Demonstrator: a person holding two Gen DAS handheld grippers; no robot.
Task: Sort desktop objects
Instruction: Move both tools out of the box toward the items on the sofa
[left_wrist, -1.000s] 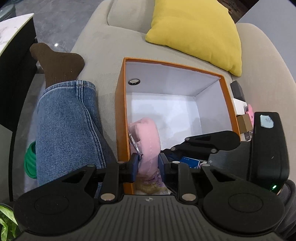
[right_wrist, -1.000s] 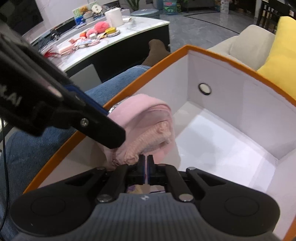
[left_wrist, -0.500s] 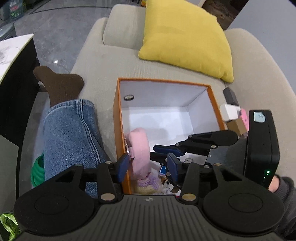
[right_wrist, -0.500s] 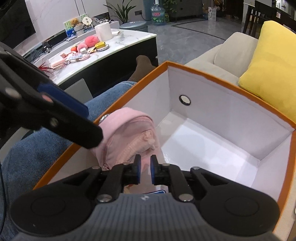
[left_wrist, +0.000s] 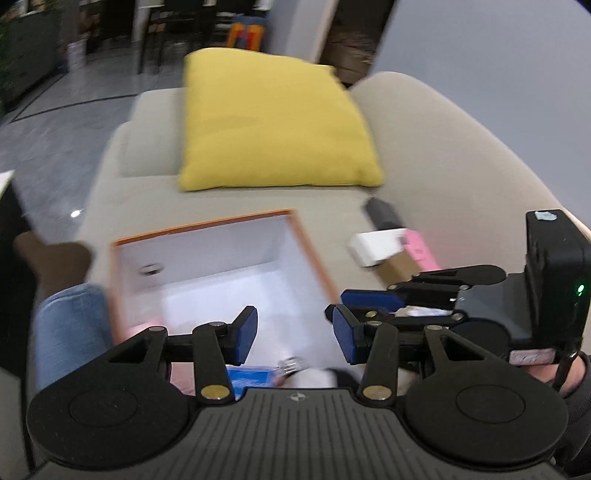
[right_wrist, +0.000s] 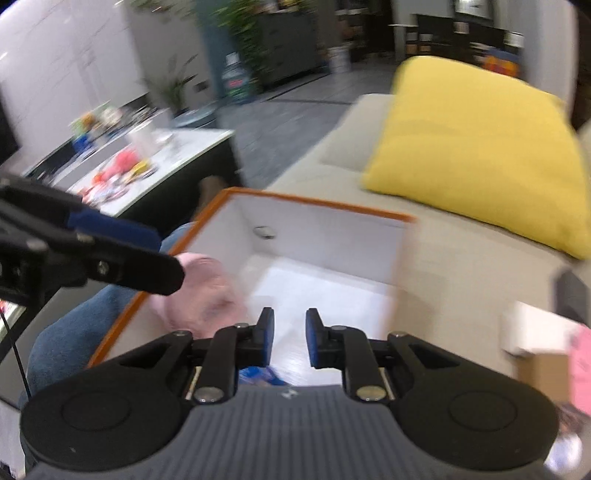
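On the beige fabric sofa (left_wrist: 424, 155), with a plump yellow cushion (left_wrist: 273, 122) against its back, sits a square cardboard box (right_wrist: 306, 201), orange outside and along the rim, plain white inside, with a round metal eyelet in its far wall. In the box, a soft pink cloth bundle (right_wrist: 207, 291) leans against the wall nearest the person's denim-clad leg (right_wrist: 70, 332); a small blue card (left_wrist: 251, 376) and a bit of silver metal lie at the near end, too blurred to read. To the right of the box, on the seat, a small white block (left_wrist: 376, 247), a pink item (left_wrist: 421, 251), a brown cardboard piece and a dark object lie close together; no lettering on them can be made out. Beyond the leg stands a white marble-topped counter (right_wrist: 177, 151) strewn with small colourful things, blurred.

The left tongs (left_wrist: 294, 334) stand well apart over the box with nothing between the blue pads. The right tongs (right_wrist: 289, 339) are opening, also empty, above the box floor.
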